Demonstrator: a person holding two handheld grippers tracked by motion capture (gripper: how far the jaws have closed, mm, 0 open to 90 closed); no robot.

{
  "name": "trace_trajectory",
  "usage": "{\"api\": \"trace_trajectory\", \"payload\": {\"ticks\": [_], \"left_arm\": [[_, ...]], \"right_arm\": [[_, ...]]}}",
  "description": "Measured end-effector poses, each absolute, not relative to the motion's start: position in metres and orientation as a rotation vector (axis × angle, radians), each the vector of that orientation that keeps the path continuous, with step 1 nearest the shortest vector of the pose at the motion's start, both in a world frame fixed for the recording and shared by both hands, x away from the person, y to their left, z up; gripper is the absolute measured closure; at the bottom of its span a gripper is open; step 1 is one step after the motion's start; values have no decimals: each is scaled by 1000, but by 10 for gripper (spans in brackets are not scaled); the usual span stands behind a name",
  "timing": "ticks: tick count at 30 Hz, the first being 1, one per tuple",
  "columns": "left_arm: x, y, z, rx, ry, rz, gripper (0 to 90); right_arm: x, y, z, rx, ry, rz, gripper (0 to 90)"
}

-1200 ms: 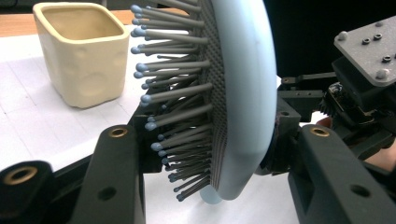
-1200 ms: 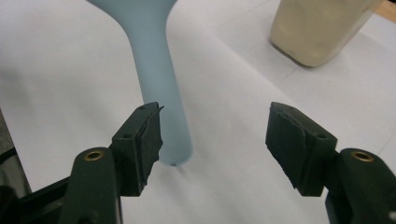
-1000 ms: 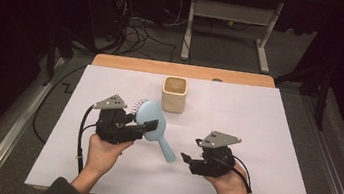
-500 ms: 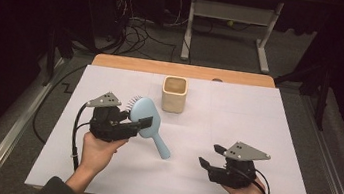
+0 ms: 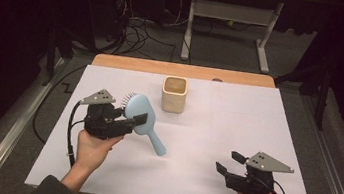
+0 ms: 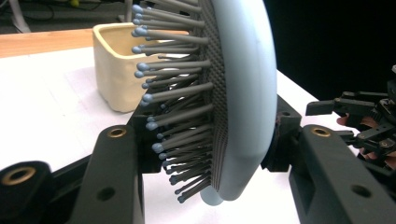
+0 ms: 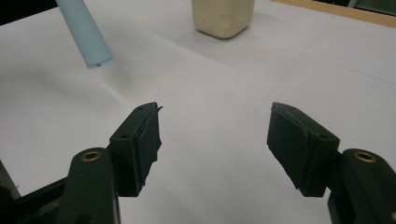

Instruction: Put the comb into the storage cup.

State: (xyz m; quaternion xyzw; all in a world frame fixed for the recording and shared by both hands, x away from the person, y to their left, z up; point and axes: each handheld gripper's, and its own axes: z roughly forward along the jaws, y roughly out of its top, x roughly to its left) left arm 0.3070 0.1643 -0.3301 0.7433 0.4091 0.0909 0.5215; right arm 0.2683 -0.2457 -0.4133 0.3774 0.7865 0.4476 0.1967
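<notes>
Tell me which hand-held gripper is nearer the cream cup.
Left. The left hand-held gripper, clamped on the blue hairbrush, sits just left-front of the cream cup; the right hand-held gripper is open, far off right-front.

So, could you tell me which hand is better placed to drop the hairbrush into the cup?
Left, probably. The left claw is shut on the hairbrush, close to the cup. The right claw is open, holds nothing, and sits near the table's front edge.

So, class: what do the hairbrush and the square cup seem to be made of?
Hairbrush: probably matte pale-blue plastic, smooth and evenly coloured, with grey ball-tipped bristles on a dark dotted pad. Square cup: cream, softly rounded edges, dull sheen; ceramic or silicone, hard to tell.
</notes>
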Motion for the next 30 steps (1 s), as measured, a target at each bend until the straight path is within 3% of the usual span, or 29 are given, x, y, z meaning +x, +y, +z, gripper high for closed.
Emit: {"api": "trace_trajectory", "payload": {"ticks": [30], "left_arm": [[317, 179, -305, 1784, 1013, 299, 523]], "right_arm": [[259, -293, -454, 1174, 2055, 1333, 315]]}}
